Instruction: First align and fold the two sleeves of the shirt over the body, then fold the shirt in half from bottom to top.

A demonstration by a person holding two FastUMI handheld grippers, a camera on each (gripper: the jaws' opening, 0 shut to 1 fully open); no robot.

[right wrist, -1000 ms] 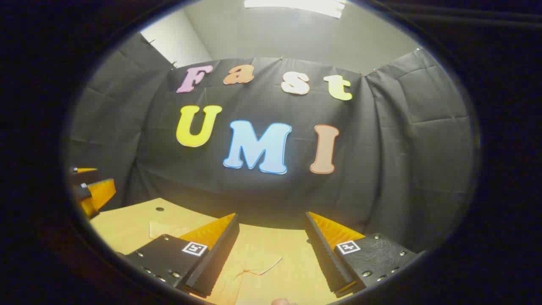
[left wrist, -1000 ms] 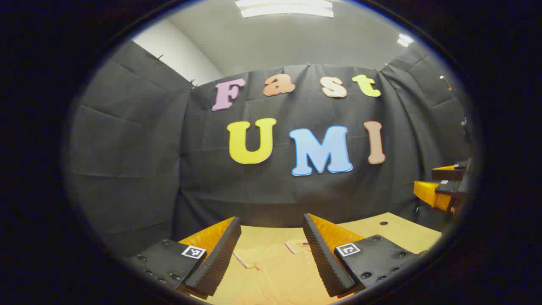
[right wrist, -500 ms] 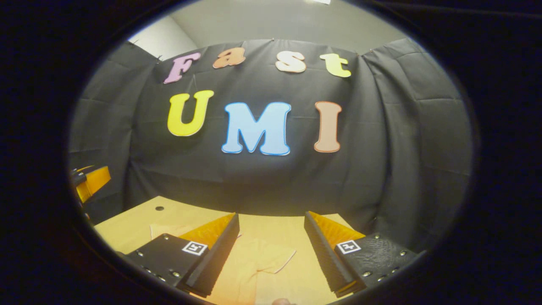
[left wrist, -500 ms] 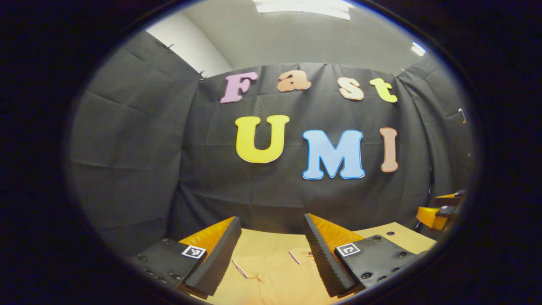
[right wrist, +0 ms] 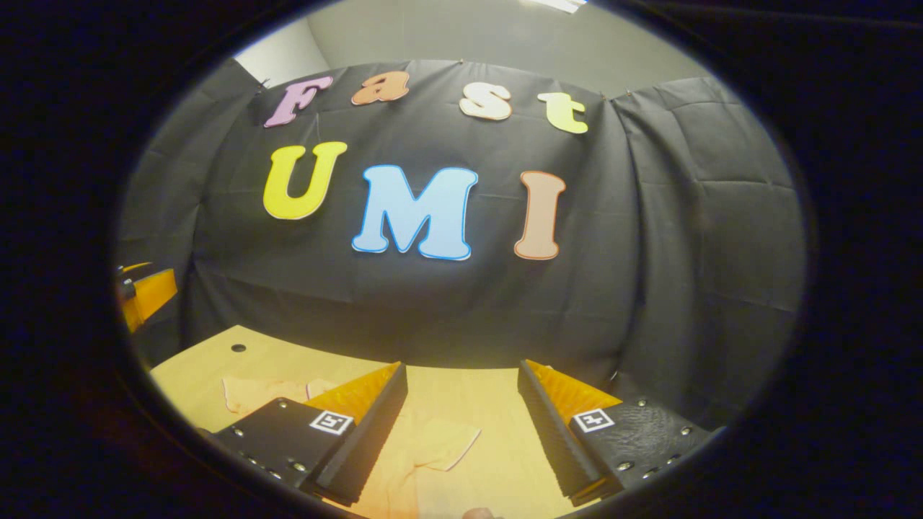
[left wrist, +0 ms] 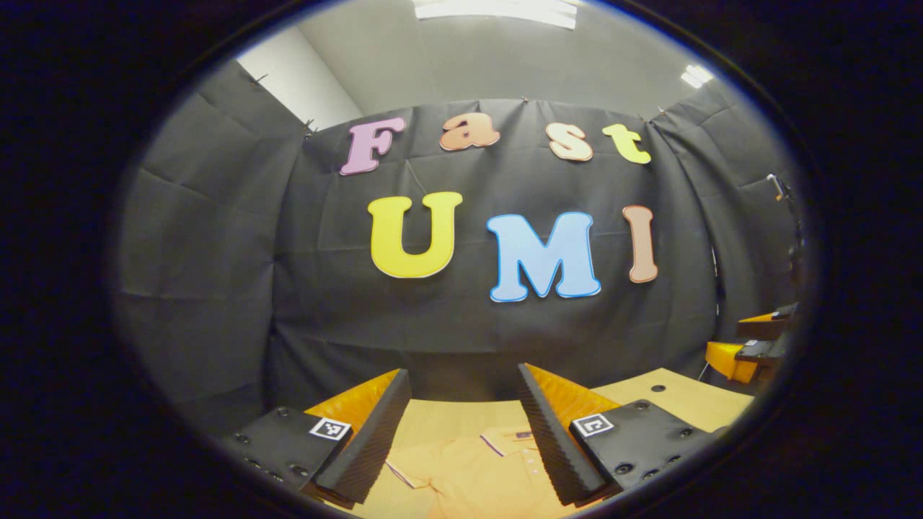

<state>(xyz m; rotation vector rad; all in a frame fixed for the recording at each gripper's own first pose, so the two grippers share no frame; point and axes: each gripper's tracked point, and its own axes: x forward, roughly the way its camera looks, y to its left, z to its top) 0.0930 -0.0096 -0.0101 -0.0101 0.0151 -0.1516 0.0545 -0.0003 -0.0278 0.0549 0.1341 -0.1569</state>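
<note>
1. Gaping wide, the left gripper (left wrist: 461, 432) holds nothing; its fingers (left wrist: 368, 447) stand well apart and hang above the cloth without touching it.
2. Between and below those fingers lies the orange shirt (left wrist: 461, 476), flat on the bench (left wrist: 678, 400). Its collar (left wrist: 505, 438) with a thin dark trim sits just beside the right-hand finger, and a short row of buttons runs down from it.
3. Released just as wide, the right gripper (right wrist: 461, 432) grips nothing either; its fingers (right wrist: 555, 440) hover over the bench (right wrist: 497, 404), clear of the fabric.
4. In the right gripper view, one short sleeve (right wrist: 440, 443) of the shirt (right wrist: 404, 476) spreads out on the wood between the fingers, closer to the left-hand one, its pale hem pointing toward the right-hand finger.
5. More of the shirt's cloth shows past the left-hand finger in that view, lying flat toward the far left of the bench, near a small dark hole (right wrist: 237, 347) in the wood.
6. At the right edge of the left gripper view the right gripper shows farther off, held above the bench's corner; at the left edge of the right gripper view the left gripper appears likewise.
</note>
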